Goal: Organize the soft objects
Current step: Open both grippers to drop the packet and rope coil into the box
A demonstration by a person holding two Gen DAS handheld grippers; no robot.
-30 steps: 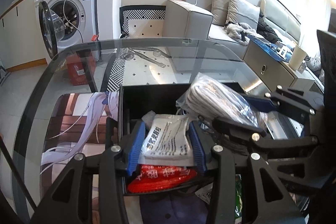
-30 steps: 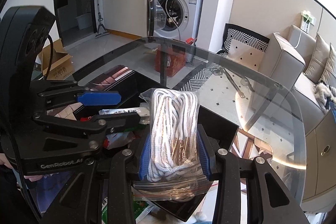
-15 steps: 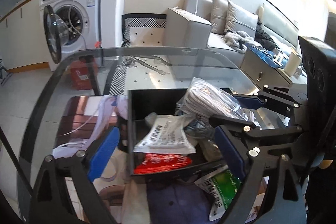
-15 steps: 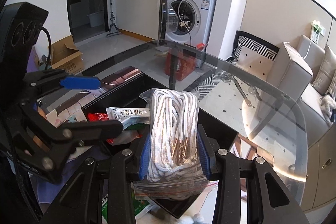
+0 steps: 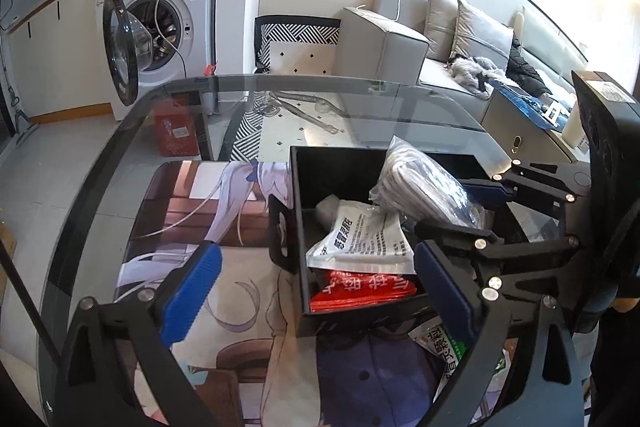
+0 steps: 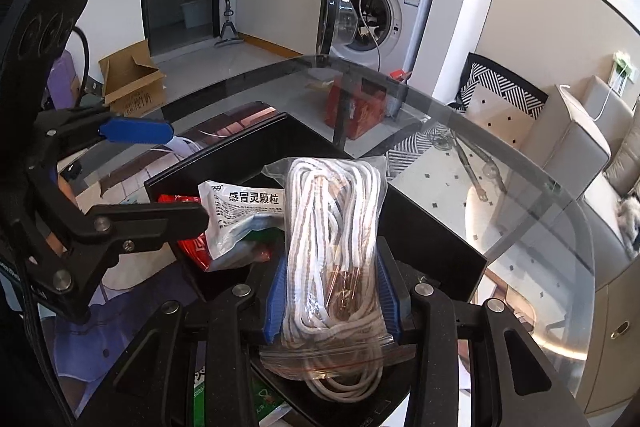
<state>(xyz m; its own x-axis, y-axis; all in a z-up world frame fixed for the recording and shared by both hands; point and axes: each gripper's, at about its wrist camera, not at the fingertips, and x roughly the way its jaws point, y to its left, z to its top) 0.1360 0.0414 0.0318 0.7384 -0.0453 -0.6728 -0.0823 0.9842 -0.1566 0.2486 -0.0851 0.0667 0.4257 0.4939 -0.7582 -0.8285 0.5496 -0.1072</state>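
Rope bag point(image 6: 334, 255) | my right gripper point(image 6: 332, 301) is clenching it over bin point(image 5: 340, 167), frame centre, for dropping | left gripper point(image 5: 316, 287) is gaping, empty

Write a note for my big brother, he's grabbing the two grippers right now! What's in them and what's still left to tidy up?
Left gripper: open, holding nothing, just in front of the black bin.
Right gripper: shut on the bagged white rope, held over the bin.
Done: the white medicine pouch lies in the bin on a red packet.
Left: let the rope go into the bin, then probably fetch the green packet lying on the mat outside it.
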